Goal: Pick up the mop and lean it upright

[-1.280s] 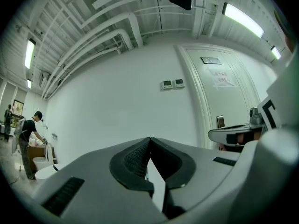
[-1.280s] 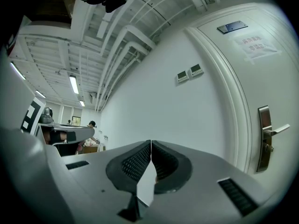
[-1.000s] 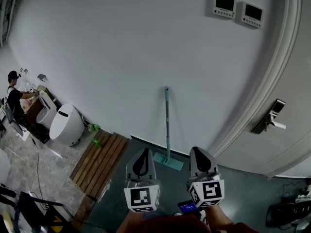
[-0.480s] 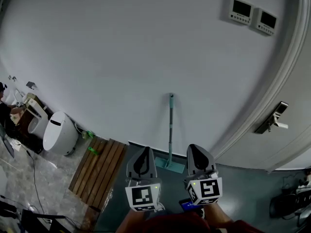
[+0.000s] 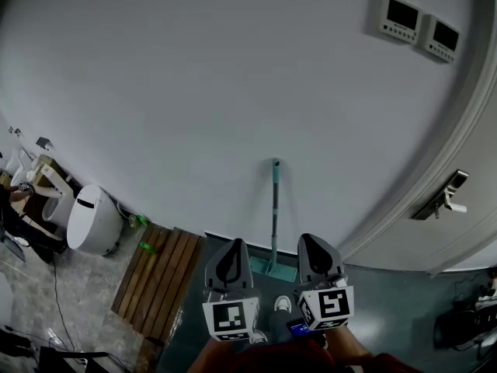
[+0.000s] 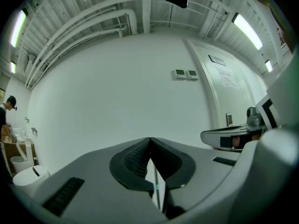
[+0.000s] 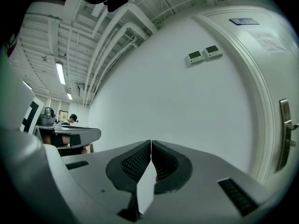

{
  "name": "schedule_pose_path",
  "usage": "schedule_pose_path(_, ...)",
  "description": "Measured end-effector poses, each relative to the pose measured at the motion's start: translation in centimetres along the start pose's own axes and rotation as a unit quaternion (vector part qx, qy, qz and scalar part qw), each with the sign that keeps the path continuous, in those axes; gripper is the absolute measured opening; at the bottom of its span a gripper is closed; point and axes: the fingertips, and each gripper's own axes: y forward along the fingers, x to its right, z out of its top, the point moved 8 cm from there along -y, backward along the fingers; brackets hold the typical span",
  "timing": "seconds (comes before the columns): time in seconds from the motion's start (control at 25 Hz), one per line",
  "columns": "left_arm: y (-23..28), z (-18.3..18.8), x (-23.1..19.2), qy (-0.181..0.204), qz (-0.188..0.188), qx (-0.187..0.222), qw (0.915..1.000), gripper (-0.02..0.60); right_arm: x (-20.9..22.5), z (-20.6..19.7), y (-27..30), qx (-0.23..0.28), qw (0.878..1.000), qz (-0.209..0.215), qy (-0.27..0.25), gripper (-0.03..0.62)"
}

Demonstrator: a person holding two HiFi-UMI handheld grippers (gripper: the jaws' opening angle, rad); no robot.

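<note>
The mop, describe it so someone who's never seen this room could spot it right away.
Find the big white wall left of the door. At its foot, between the door and the wooden slatted board, the mop stands upright against the wall. It is the only thin teal pole there, with a flat teal head on the dark floor.

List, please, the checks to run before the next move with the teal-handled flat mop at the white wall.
1. Teal-handled flat mop upright against the white wall: ok.
2. Mop head flat on the dark floor: cannot tell, grippers partly hide it.
3. Left gripper empty: ok, jaws together.
4. Right gripper empty: ok, jaws together.
5. Jaws opened for a grasp: not ok.
</note>
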Motion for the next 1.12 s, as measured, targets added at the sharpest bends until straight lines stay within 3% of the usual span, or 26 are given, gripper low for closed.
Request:
schedule_pose_path(0.68, 15.2, 0.8, 2.1, 0.016, 0.014, 0.007, 0.9998, 0.014, 9.6, 0.3, 12.1, 0.009, 0.999, 0.032, 0.010, 0.018)
schedule_pose_path(1.12, 20.7, 0.6, 2.6, 0.012, 0.026, 0.001, 0.9996, 0.014, 13.4, 0.2, 16.4, 0.009, 0.999, 0.044, 0.004, 0.018)
